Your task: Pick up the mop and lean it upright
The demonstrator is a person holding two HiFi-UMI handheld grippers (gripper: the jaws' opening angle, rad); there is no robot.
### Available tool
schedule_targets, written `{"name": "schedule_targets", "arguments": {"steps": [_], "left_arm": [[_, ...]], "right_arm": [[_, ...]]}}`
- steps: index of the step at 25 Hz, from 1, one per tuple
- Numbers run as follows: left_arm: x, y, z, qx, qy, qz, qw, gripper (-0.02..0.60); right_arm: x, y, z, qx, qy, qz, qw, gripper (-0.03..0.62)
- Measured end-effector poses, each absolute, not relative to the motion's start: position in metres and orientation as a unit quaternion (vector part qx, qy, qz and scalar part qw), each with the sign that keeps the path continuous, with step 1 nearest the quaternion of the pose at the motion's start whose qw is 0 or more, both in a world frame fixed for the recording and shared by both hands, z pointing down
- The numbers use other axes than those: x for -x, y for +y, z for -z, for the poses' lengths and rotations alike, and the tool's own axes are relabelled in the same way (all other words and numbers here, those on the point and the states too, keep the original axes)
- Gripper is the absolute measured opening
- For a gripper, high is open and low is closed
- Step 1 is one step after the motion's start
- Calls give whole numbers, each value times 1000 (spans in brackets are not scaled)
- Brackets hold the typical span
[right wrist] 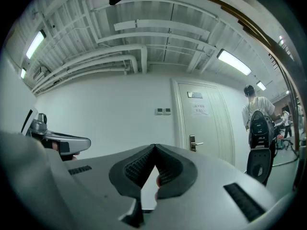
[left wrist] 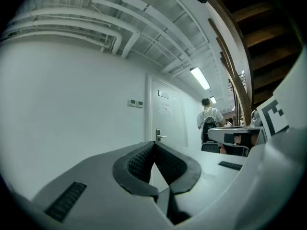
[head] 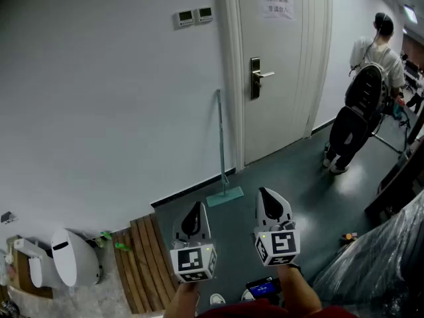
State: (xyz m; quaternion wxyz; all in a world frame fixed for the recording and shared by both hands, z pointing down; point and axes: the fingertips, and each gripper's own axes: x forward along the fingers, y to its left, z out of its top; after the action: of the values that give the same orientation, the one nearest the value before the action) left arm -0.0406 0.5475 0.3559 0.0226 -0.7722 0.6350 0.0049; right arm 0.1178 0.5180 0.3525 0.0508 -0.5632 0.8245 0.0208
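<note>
The mop (head: 221, 144) stands upright with its thin grey handle leaning on the white wall just left of the door frame. Its flat teal head (head: 224, 196) rests on the dark floor. In the head view both grippers are held low in front of me, short of the mop and apart from it. The left gripper (head: 197, 207) is shut with nothing in it, and the right gripper (head: 265, 193) beside it is also shut and empty. In the left gripper view the left gripper (left wrist: 154, 143) has its jaws pressed together. The right gripper (right wrist: 154, 146) looks the same in its own view.
A closed white door (head: 278, 65) with a metal handle is right of the mop. A person with a black backpack (head: 368, 91) stands at the far right. Wooden slats (head: 142, 264) and a white bin (head: 73, 257) lie to the left. Plastic-wrapped goods (head: 384, 257) fill the right corner.
</note>
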Motion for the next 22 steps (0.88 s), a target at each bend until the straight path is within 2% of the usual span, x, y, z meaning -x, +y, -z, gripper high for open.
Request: {"name": "schedule_targets", "arguments": {"steps": [22], "left_arm": [[-15,534,-362,759,650,7,24,14]], "right_arm": [[-178,503,-368,554,830,-6,57,17]]}}
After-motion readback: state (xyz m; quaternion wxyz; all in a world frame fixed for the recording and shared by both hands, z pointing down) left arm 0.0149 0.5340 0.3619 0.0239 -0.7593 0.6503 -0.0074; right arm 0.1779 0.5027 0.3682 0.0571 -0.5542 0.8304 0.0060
